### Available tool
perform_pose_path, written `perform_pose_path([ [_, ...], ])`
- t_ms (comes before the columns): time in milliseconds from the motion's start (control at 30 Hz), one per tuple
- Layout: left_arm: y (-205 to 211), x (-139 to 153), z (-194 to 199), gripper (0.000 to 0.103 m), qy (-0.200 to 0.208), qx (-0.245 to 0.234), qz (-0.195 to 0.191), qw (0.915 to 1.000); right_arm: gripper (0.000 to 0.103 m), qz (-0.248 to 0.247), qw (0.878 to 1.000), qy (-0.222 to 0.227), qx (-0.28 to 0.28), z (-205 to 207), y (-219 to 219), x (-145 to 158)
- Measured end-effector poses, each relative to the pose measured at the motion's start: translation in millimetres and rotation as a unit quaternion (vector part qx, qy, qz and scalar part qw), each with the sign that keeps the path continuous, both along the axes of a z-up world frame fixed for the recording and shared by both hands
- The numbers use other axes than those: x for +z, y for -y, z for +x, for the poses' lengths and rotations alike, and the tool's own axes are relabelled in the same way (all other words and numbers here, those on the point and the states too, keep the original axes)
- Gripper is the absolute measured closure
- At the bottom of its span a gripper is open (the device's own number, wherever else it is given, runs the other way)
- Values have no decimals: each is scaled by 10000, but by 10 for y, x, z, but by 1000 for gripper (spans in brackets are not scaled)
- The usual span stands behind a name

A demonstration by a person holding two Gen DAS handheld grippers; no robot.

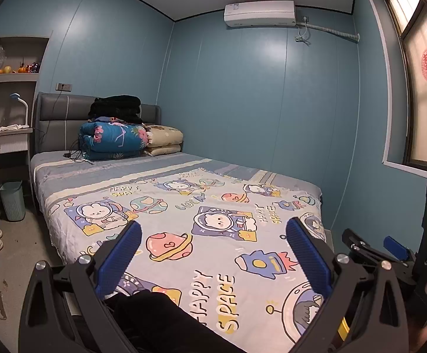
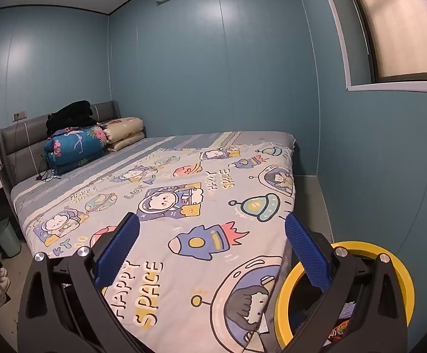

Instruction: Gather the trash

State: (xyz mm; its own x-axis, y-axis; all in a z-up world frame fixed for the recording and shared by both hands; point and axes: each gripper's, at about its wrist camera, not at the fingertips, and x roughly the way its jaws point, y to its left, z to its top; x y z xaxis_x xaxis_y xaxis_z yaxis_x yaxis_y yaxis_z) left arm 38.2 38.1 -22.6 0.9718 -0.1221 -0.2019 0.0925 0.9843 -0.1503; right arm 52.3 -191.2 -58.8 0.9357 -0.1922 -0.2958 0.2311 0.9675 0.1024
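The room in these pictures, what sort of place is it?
A small bedroom in a home, most likely. A bed with a cartoon space-print cover fills it, folded quilts are stacked at the headboard, and an air conditioner hangs on the blue wall.

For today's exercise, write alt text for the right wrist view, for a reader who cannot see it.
The open right gripper hovers over a bed with a cartoon space-print cover, holding nothing. A yellow-rimmed bin with wrappers inside sits beside the bed at lower right. Folded quilts are stacked by the headboard in a blue-walled room.
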Motion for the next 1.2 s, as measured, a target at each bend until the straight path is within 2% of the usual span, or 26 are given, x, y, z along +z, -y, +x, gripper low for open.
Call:
perform_pose_path([
  [1200, -20, 20, 25, 8, -42, -96, 39, 9999, 8, 82, 9999, -120, -31, 53, 28, -40],
])
